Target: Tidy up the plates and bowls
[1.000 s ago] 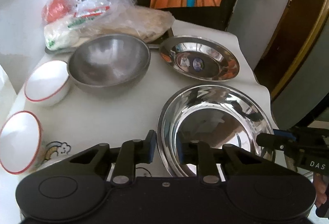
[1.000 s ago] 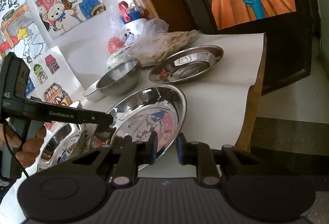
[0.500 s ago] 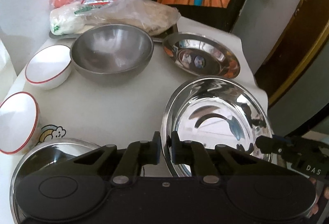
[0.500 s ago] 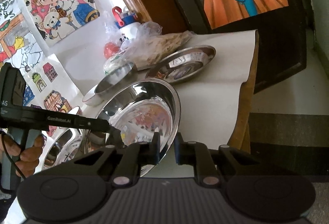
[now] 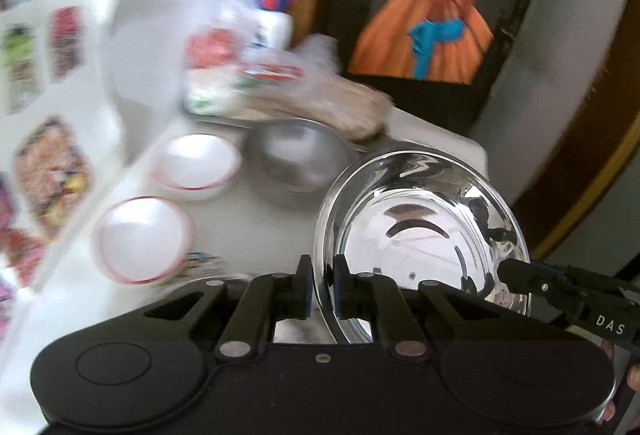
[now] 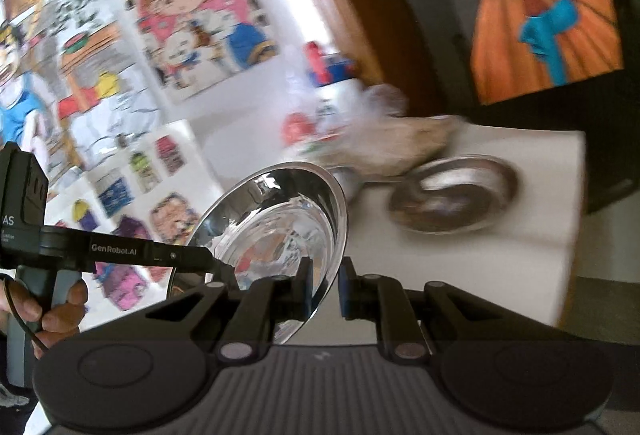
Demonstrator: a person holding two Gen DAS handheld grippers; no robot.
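Both the left gripper (image 5: 319, 289) and the right gripper (image 6: 323, 289) have their jaws pinched narrow on opposite edges of the shiny steel plate (image 5: 424, 235), held tilted above the bench (image 6: 460, 255) at lower centre of both views. Two grips likely steady the slippery rim. Another steel plate (image 6: 454, 197) lies at right, perhaps the stacking spot.

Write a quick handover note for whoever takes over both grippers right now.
Left gripper and right gripper are each shut on opposite rims of the shiny steel plate, lifted and tilted above the table. On the table: a second steel plate, a dull steel bowl and two red-rimmed white bowls. No stacking visible yet; set this plate down, then group the bowls.
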